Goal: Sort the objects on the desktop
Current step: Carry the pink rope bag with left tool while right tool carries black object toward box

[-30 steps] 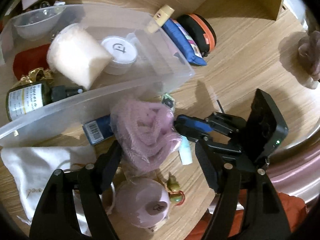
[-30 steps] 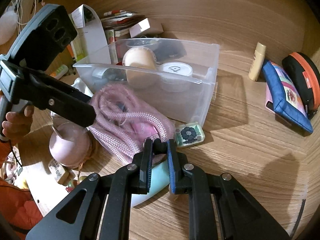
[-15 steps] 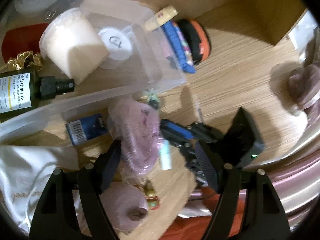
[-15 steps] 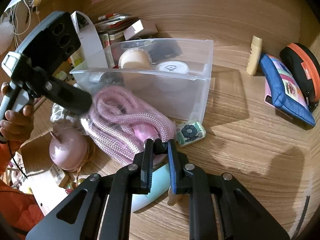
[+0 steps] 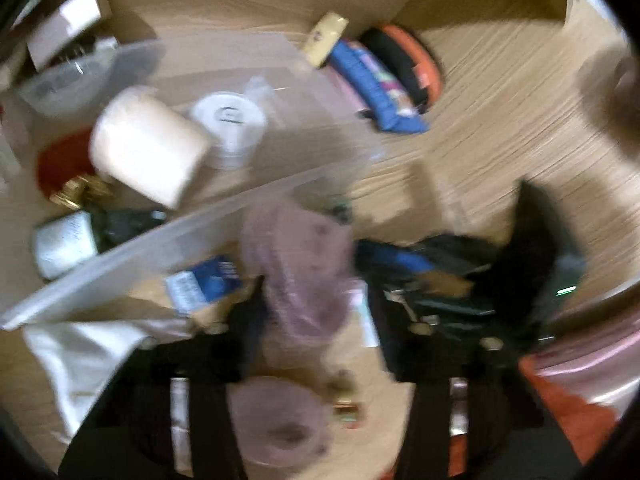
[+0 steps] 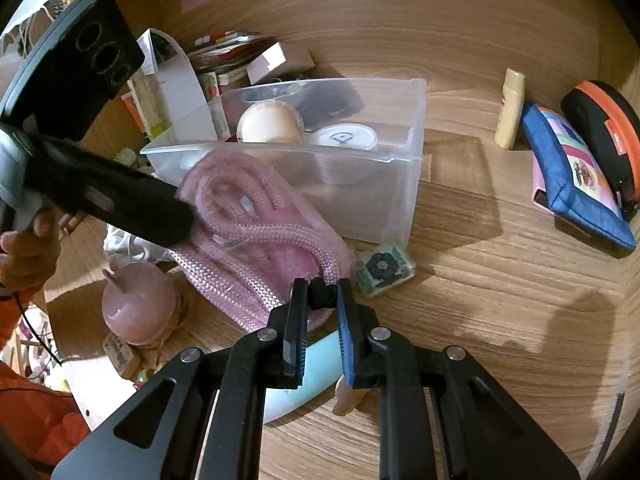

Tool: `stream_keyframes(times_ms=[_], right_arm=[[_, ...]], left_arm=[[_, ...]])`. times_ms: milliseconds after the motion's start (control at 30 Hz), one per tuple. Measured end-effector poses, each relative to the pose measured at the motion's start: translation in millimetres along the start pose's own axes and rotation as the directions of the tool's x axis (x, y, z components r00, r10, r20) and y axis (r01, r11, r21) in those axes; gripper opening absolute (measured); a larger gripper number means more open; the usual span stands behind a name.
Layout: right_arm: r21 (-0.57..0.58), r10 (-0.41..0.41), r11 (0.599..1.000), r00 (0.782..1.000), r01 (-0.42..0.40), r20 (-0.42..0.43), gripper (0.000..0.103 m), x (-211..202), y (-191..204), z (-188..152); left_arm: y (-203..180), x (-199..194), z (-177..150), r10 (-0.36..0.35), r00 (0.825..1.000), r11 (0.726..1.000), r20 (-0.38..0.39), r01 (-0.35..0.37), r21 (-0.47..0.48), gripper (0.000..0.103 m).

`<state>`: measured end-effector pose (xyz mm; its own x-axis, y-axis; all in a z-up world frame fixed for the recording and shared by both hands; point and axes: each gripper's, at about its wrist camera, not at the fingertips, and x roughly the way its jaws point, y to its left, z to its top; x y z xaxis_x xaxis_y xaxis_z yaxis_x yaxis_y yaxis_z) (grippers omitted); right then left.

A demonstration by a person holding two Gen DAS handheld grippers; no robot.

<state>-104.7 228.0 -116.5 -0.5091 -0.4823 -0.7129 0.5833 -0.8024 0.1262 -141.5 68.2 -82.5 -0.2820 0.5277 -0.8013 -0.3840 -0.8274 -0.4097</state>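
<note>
My right claw [image 6: 322, 296] sits low over the counter [image 6: 500, 300], its two fingers nearly together on a small dark piece at the near edge of the pink rope bundle [image 6: 256, 232]; I cannot tell whether that piece belongs to the rope. A pale mint object [image 6: 300, 384] lies under the fingers. Just right of the rope rests a small green packet [image 6: 382, 268]. My left claw [image 5: 320, 320] is spread wide around the same rope, though that view is badly blurred. Left of the rope stands a pink apple-shaped ornament [image 6: 138, 308]. Behind the rope is the clear plastic bin [image 6: 400, 200], holding a cream tub [image 6: 270, 126] and a white-lidded jar [image 6: 346, 138]. Farther right lie a blue pouch [image 6: 576, 192] and a black-and-orange case [image 6: 604, 128].
</note>
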Motion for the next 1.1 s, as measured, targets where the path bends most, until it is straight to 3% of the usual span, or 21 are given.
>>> stream_keyframes(times_ms=[133, 467, 733, 900, 1100], right_arm=[[-0.012, 0.012, 1.0, 1.0, -0.011, 0.02, 0.014, -2, 3, 0], [-0.037, 0.004, 0.999, 0.998, -0.001, 0.065, 0.013, -15, 11, 0], [-0.045, -0.019, 0.999, 0.995, 0.024, 0.097, 0.013, -28, 17, 5], [-0.042, -0.023, 0.999, 0.993, 0.028, 0.116, 0.013, -32, 21, 9], [-0.055, -0.033, 0.998, 0.986, 0.043, 0.165, 0.013, -46, 29, 25]], left_arm=[[18, 7, -1, -0.001, 1.0, 1.0, -0.007, 0.001, -0.025, 0.031], [13, -22, -17, -0.07, 0.991, 0.996, 0.114, 0.076, -0.045, 0.025], [10, -60, -28, -0.022, 0.978, 0.999, 0.207, 0.029, -0.032, 0.024], [4, -82, -24, 0.026, 0.96, 1.0, 0.277, -0.026, -0.006, 0.024], [5, -104, -20, 0.035, 0.941, 0.999, 0.335, -0.036, -0.004, 0.024]])
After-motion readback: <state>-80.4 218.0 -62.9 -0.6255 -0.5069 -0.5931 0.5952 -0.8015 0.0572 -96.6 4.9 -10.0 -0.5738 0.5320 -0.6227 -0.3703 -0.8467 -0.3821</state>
